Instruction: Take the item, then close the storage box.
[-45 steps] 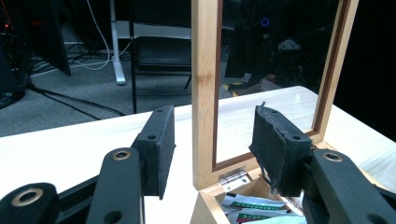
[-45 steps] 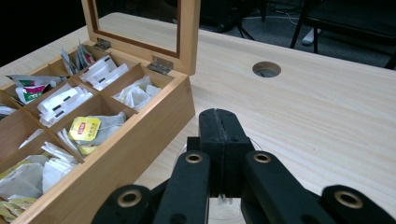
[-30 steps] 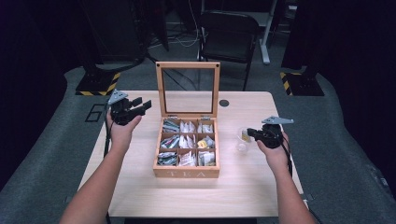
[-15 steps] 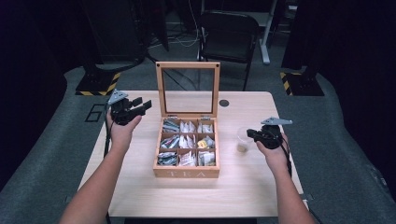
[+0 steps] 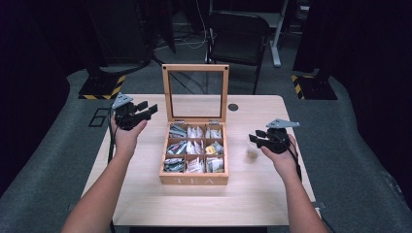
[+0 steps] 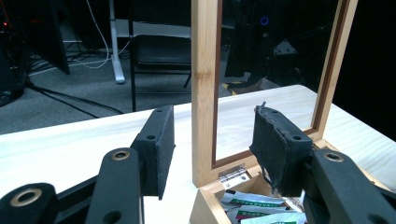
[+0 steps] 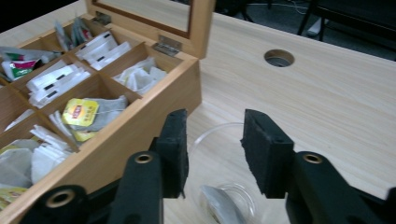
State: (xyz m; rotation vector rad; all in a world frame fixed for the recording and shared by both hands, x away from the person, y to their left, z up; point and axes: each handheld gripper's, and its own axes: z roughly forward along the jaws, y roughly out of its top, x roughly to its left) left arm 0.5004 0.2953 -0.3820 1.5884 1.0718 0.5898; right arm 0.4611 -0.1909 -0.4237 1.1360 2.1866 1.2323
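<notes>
An open wooden tea box (image 5: 194,180) stands mid-table, its glass lid (image 5: 196,92) upright and its compartments full of tea bags. Right of it is a small clear glass (image 5: 252,152). My right gripper (image 5: 254,139) hovers just over that glass. In the right gripper view its jaws (image 7: 215,123) have just been opening and nothing is between the pads. A tea bag (image 7: 217,198) lies in the glass (image 7: 210,140) below. My left gripper (image 5: 148,108) is held left of the lid, apart from it. It (image 6: 215,126) is open and empty, with the lid frame (image 6: 205,70) beyond it.
A round cable hole (image 5: 233,107) is in the table behind the box on the right. A black chair (image 5: 238,39) stands past the far edge. Bare tabletop (image 5: 145,199) lies in front of the box and on both sides of it.
The right gripper's jaws have parted over the glass. Both hands have stayed about where they were.
</notes>
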